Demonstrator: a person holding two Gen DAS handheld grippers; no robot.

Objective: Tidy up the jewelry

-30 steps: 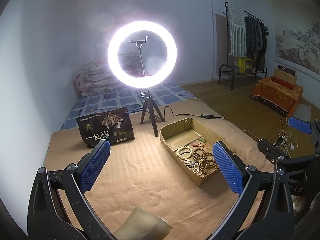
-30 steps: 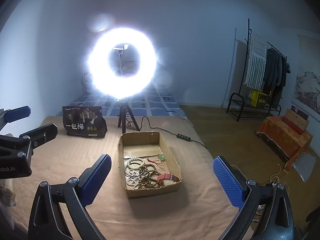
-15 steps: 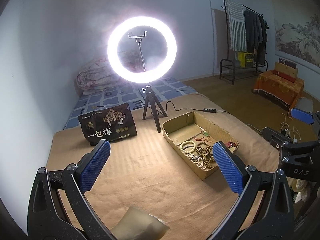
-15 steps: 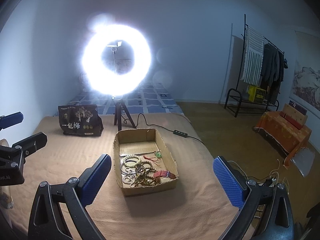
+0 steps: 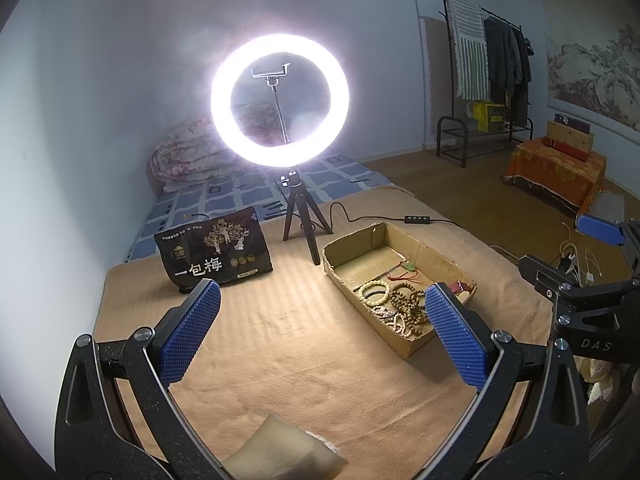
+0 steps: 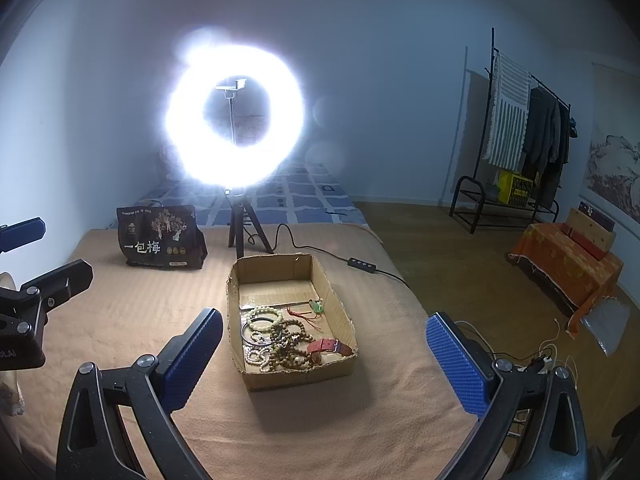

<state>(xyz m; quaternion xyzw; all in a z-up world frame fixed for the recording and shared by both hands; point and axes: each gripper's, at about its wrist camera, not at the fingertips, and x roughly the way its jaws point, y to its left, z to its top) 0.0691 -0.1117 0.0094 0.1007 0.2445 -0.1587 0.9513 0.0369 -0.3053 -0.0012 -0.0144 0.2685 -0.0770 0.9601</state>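
Tan ribbed blanket [image 6: 320,420] covers the bed that serves as work surface; no desk is present. Nearest the cameras, the left tongs [image 5: 320,336] and right tongs [image 6: 324,360] both hover above the blanket with their blue pads spread wide, holding nothing. Each frames the open brown cardboard tray [image 6: 298,376], a stance that suits reaching in.

One tray is present, lying lengthwise at mid-blanket. Its contents are the jewelry: one heap of beaded bracelets [image 6: 280,340], pale and brown strands tangled so that an exact count cannot be made, though at least four loops show; one red-strapped wristwatch [image 6: 326,346] at the near right corner; one green pendant on a red cord [image 6: 316,306] toward the middle. The far half of the tray is bare cardboard, which would leave room for sorting.

Beyond stands one black printed snack bag [image 6: 160,242], then one lit ring light on a small tripod [image 6: 236,120], evidently placed to illuminate the tray.
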